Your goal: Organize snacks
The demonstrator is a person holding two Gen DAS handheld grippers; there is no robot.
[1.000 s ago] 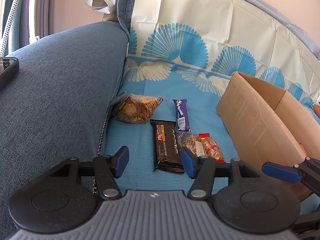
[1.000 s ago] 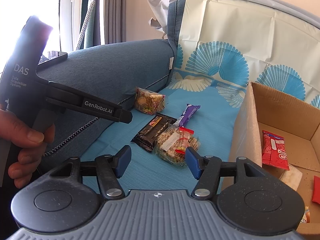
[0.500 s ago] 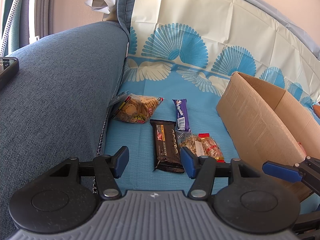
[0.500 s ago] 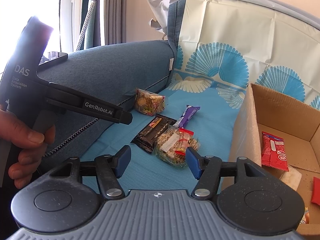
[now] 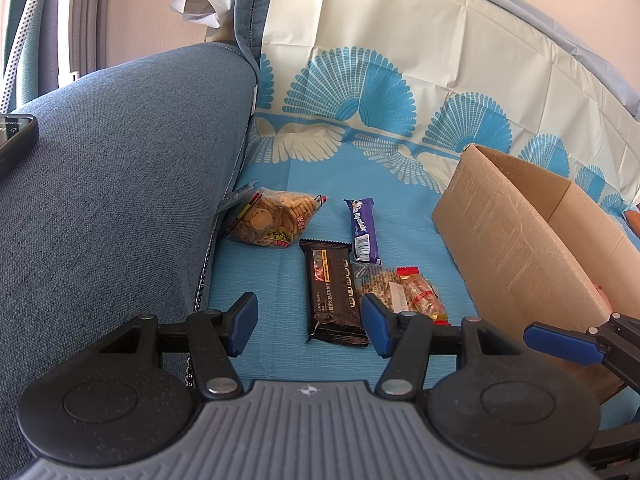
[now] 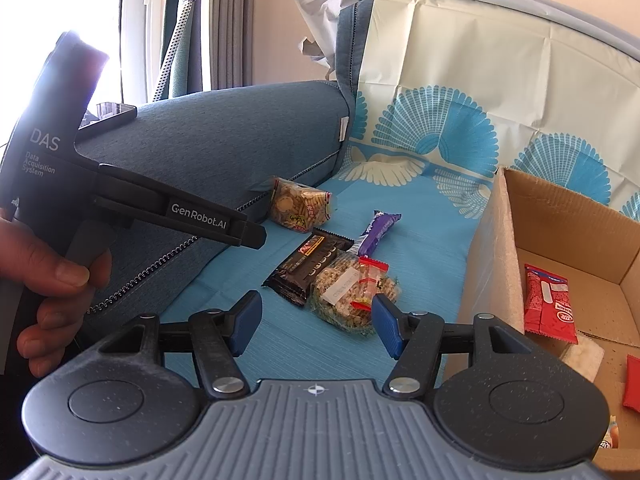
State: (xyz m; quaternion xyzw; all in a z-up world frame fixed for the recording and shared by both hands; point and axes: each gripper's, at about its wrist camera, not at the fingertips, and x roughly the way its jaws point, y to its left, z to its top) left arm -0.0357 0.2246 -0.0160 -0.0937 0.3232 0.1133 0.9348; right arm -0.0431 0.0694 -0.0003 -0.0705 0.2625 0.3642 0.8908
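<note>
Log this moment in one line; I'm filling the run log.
left gripper: open, empty | right gripper: open, empty | four snacks on sofa | red pack in box

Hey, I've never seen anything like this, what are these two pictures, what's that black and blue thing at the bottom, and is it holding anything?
Each picture comes from a wide-angle camera mounted on a hand-held gripper, looking forward along its two blue-tipped fingers. There is no robot; a person holds one in each hand. The left hand-held gripper is seen in its own view, and its black body with the person's hand also shows in the right view. The right hand-held gripper fills the bottom of the right view. Both are open and hold nothing.

On the blue patterned cloth over a sofa lie four snacks: a biscuit bag, a purple bar, a dark chocolate bar and a clear bag of nutty snacks. Beside them stands a cardboard box that already holds a red packet.
</note>
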